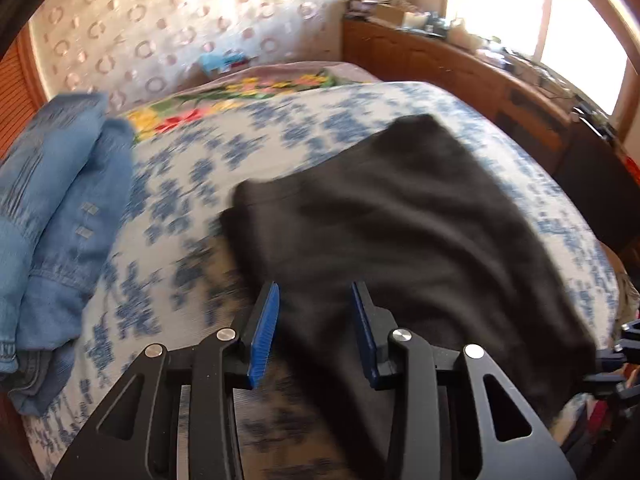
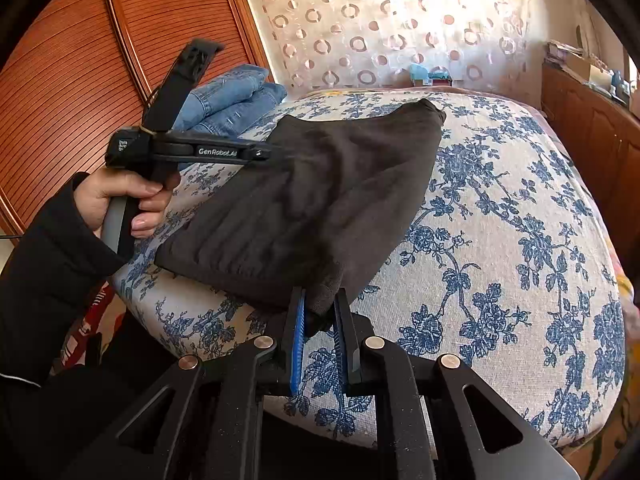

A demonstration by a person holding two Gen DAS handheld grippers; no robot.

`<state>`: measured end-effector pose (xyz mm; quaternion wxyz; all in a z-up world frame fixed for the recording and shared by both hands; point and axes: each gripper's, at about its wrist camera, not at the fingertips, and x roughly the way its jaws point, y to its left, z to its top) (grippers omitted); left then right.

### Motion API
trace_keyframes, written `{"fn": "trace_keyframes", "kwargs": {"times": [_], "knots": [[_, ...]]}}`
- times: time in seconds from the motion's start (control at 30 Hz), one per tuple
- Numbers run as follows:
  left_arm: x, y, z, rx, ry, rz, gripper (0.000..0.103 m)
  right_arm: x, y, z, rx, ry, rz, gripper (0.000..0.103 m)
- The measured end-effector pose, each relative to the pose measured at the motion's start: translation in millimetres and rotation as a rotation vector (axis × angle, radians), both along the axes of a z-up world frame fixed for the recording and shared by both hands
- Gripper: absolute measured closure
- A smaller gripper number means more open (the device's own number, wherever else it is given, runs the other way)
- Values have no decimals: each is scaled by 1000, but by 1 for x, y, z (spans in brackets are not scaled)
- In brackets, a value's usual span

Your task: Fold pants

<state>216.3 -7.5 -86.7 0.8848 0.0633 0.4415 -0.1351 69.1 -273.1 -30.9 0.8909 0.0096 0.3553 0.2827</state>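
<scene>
The right tongs (image 2: 320, 312) pinch the near corner of the black pants (image 2: 320, 184); their long side runs away across the bed (image 2: 500, 240). The left tongs (image 1: 314, 304) hang partly open and empty over the pants' other side.

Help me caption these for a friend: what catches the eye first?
The dark pants, folded into a slab, lie in the middle of the bed's blue-flowered cover. The right gripper pinches their near corner, while the left gripper stands open over their other end. A heap of blue jeans sits at the bed's left edge.
</scene>
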Motion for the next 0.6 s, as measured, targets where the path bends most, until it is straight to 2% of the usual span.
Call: {"fn": "trace_keyframes", "kwargs": {"times": [0.13, 0.37, 0.5, 0.53, 0.6], "knots": [[1, 25, -4, -33, 15, 34, 65, 2, -2, -2, 3, 1, 0, 90], [-14, 28, 1, -20, -3, 49, 65, 3, -1, -4, 2, 4, -4, 90], [-40, 30, 9, -78, -27, 37, 65, 4, -2, -4, 2, 4, -5, 90], [-45, 30, 9, -91, -27, 34, 64, 4, -2, -5, 2, 5, -5, 90], [-61, 31, 10, -123, -27, 22, 52, 4, -2, -4, 1, 4, -8, 90]]}}
